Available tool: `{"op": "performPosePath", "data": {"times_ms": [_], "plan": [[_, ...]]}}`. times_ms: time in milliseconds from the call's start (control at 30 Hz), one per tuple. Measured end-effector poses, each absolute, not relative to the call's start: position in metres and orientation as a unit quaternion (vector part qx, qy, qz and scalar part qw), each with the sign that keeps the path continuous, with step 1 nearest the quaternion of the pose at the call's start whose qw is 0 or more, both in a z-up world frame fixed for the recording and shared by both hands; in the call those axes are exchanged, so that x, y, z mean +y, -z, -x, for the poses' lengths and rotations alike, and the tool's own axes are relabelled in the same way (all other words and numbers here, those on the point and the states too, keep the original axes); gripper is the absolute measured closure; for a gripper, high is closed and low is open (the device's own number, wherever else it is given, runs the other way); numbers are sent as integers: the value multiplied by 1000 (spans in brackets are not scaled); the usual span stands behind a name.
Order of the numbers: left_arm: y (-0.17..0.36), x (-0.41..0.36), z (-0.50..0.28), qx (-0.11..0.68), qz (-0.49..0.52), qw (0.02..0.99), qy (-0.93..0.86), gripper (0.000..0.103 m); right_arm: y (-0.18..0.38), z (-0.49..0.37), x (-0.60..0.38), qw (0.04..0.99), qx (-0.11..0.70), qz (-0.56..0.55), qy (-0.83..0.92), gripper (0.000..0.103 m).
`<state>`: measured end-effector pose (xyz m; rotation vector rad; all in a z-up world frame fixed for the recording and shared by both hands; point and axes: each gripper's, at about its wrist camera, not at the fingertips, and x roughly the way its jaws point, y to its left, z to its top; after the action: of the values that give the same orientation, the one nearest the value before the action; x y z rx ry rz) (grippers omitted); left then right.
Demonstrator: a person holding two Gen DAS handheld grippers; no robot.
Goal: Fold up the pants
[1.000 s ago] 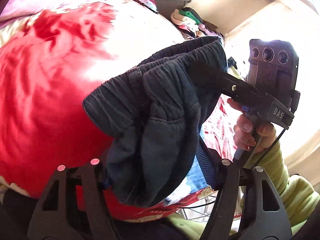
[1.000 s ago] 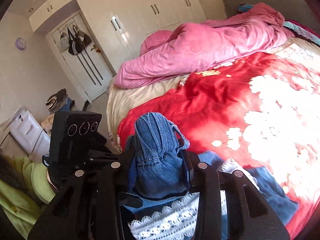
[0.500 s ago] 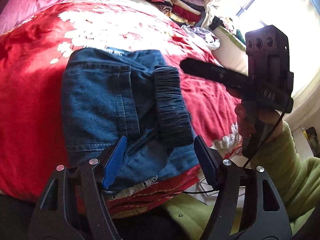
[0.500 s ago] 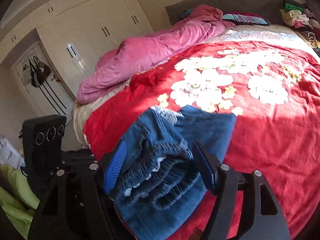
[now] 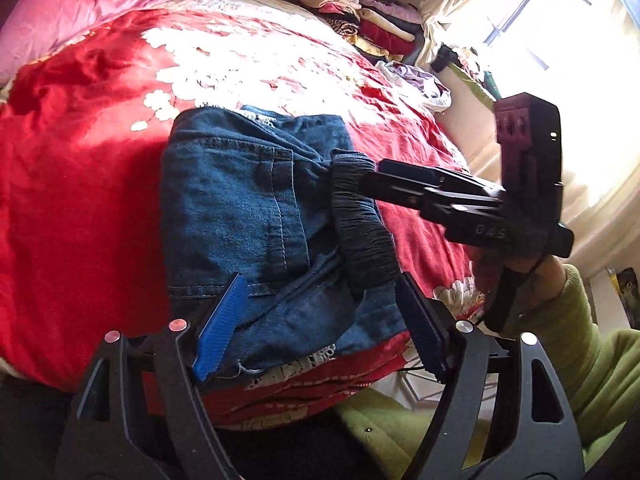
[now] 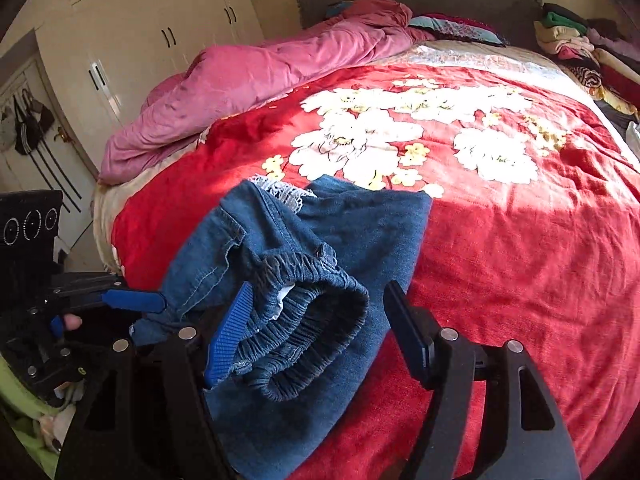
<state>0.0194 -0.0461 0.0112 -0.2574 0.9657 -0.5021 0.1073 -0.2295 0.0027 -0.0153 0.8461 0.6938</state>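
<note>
Pants [image 5: 248, 216]: blue denim, folded into a compact rough rectangle, lying on the red bedspread [image 5: 80, 200] near the bed's front edge. Dark w/ lighter seam stitching; a pocket edge shows on top.
Waistband [image 6: 304, 320]: gathered elastic, ruffled, curled up in an open loop on the side nearest the right gripper; reads near-black in left wrist view.
Lace trim [image 6: 280, 192]: white, peeks out at the far edge of the fold; more white lace shows at the near edge in left view.
Left gripper [image 5: 320, 320]: jaws wide apart, blue pads either side of the pants' near edge, not clamped on the cloth.
Right gripper [image 6: 316, 324]: jaws wide apart, waistband loop sits btwn the fingers; left pad looks to touch the elastic, right pad clear of it. In left view its tips sit at the waistband's far end.
Bedspread: red w/ big white flower print, sunlit across the middle.
Pink duvet [image 6: 260, 76]: bunched along the bed's far left side.
Clothes stack [image 5: 360, 12]: folded pile at the far right corner of the bed.
Wardrobe [image 6: 152, 32]: cream doors, behind the bed.
</note>
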Motion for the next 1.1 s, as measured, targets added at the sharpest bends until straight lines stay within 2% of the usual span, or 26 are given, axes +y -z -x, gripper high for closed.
{"op": "performPosePath", "data": {"times_ms": [67,233,300,333,800,833,900,933,967,1033,1100], "plan": [[-15,-43,-17,453,117,853,230,30,-12,-102,-235,861,391,4,-326,28],[-25,-35,-14,442,115,863,214,21,-32,-84,-244,874,365,14,-320,26],[-29,-32,-13,438,112,868,206,20,-38,-77,-245,879,355,21,-317,18],[-30,-30,-12,437,110,869,202,17,-41,-73,-247,882,349,24,-317,17],[-36,22,-36,424,102,892,116,14,-45,0,-213,861,303,124,-388,17],[-38,26,-38,423,104,893,115,16,-42,6,-206,854,303,135,-402,17],[-41,29,-45,422,105,892,120,28,-37,14,-189,840,302,157,-423,20],[-41,27,-50,424,107,890,127,40,-34,17,-182,834,301,166,-432,30],[-39,23,-55,428,108,887,137,51,-31,19,-173,827,302,176,-440,36],[-35,13,-66,441,111,876,162,61,-25,23,-157,815,299,195,-457,49],[-28,-1,-77,451,105,867,184,62,-19,26,-141,805,294,223,-464,56]]}}
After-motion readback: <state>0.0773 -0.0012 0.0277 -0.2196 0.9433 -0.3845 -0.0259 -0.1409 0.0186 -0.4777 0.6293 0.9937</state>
